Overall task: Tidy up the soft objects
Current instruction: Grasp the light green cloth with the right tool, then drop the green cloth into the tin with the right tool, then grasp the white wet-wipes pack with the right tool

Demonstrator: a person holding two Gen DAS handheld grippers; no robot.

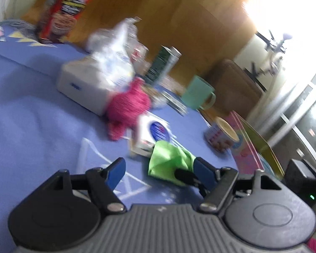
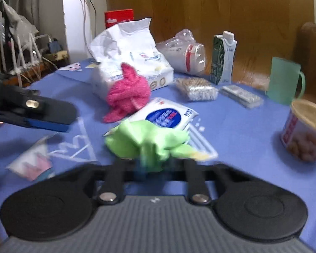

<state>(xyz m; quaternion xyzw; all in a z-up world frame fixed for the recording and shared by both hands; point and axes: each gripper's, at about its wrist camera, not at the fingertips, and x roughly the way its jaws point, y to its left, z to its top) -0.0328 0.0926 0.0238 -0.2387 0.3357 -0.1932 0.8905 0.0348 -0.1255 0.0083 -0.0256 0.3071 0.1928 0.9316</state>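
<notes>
A crumpled light green cloth [image 2: 149,141] hangs in my right gripper [image 2: 152,165], which is shut on it just above the blue tablecloth. In the left wrist view the same green cloth [image 1: 168,160] sits by my left gripper's right finger, with the right gripper's black tip in it. My left gripper [image 1: 160,168] is open and empty; it shows at the left of the right wrist view [image 2: 42,113]. A pink knitted soft item [image 2: 127,92] [image 1: 127,105] lies beyond, against a white tissue pack [image 2: 134,63].
On the blue tablecloth [image 2: 242,130] lie a small white-and-blue packet [image 2: 166,116], a snack cup [image 2: 305,130], a green mug [image 2: 284,80], a carton [image 2: 223,57], a plastic-wrapped cup [image 2: 185,52], cracker packs [image 2: 197,88] and a red box [image 1: 67,10].
</notes>
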